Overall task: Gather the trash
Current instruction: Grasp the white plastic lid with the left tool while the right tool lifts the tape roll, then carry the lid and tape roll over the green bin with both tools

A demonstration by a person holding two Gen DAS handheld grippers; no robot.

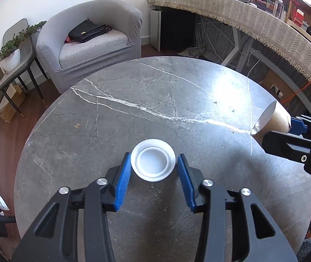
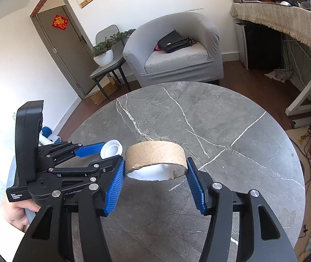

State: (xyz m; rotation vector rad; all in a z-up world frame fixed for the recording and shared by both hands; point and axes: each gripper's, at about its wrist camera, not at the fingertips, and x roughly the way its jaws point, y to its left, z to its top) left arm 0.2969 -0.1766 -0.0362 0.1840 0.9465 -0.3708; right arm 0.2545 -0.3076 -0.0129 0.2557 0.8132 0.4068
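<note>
Halfway at best: brown cardboard tape-roll core point(image 2: 155, 156) pinched in right hand-held gripper point(image 2: 155, 170), round white plastic lid point(image 1: 153, 162) on grey marble worktop point(image 1: 133, 113) between spread left hand-held gripper point(image 1: 154, 163) pads, ungrasped; no bin visible.

Polished grey marble tabletop point(image 1: 155, 100), glossy, white-veined. On it, a smooth white plastic lid point(image 1: 153, 162); right of the lid, a rough matt cardboard ring point(image 2: 155, 154). Ribbed blue plastic fingers point(image 1: 123, 181).
</note>
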